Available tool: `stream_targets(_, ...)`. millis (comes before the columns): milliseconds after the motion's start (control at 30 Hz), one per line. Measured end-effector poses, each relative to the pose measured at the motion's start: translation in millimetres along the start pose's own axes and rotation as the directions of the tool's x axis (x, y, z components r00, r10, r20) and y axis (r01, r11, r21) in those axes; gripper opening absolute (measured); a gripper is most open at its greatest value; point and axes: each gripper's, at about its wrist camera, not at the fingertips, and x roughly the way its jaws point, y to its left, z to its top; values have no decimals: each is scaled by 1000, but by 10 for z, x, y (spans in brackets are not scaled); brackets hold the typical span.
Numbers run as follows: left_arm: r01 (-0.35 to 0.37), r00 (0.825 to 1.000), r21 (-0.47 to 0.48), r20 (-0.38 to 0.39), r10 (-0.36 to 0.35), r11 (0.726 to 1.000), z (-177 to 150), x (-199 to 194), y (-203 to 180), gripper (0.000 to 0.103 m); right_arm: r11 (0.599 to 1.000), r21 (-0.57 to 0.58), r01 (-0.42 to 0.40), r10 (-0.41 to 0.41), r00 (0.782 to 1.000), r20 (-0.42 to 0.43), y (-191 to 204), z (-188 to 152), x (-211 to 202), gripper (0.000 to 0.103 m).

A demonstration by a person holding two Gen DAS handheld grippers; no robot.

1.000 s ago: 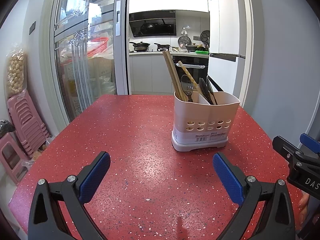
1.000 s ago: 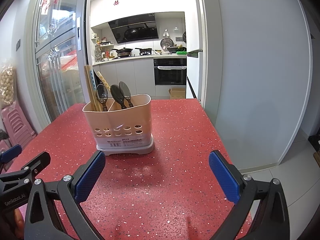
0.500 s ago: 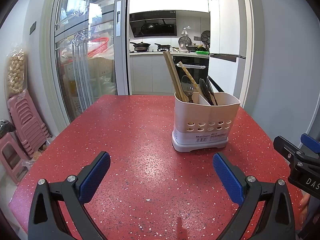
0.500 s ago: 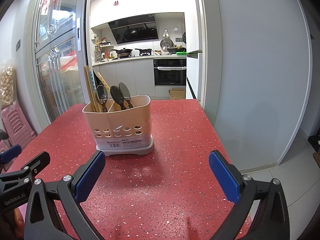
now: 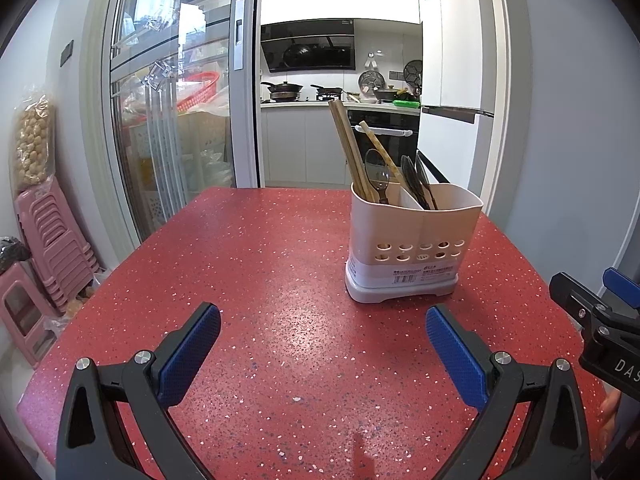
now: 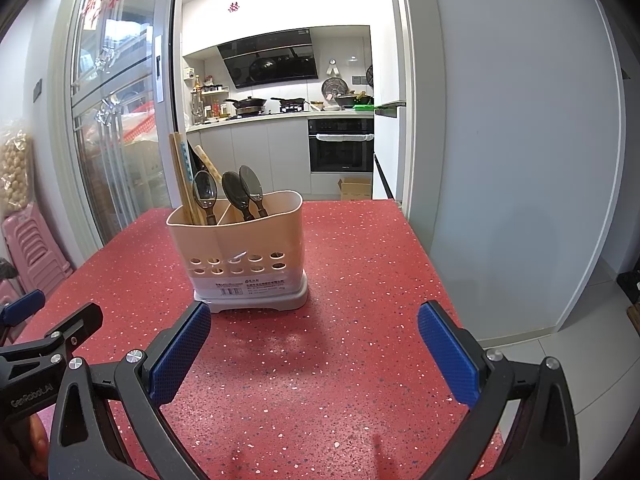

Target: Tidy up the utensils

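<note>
Hovering above red table point(image 5: 248, 264): left gripper point(image 5: 323, 334) and right gripper point(image 6: 314, 330), jaws spread wide, both empty. Utensil holder point(image 6: 240, 256) upright on table ahead, holding chopsticks point(image 5: 348, 152) and spoons point(image 6: 242, 190).

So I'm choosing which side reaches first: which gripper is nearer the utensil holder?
Right, though only slightly. The right gripper sits just in front of the utensil holder, which stands ahead to its left. The left gripper sits a little farther back, with the holder ahead to its right.
</note>
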Motion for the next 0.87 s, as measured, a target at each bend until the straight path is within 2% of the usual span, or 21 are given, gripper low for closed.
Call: stream_targets(867,15,1000,11,-4,-15,1000,3,-5,-66,103,1000,3,-3,3,1000,-1,-8,21,11,103)
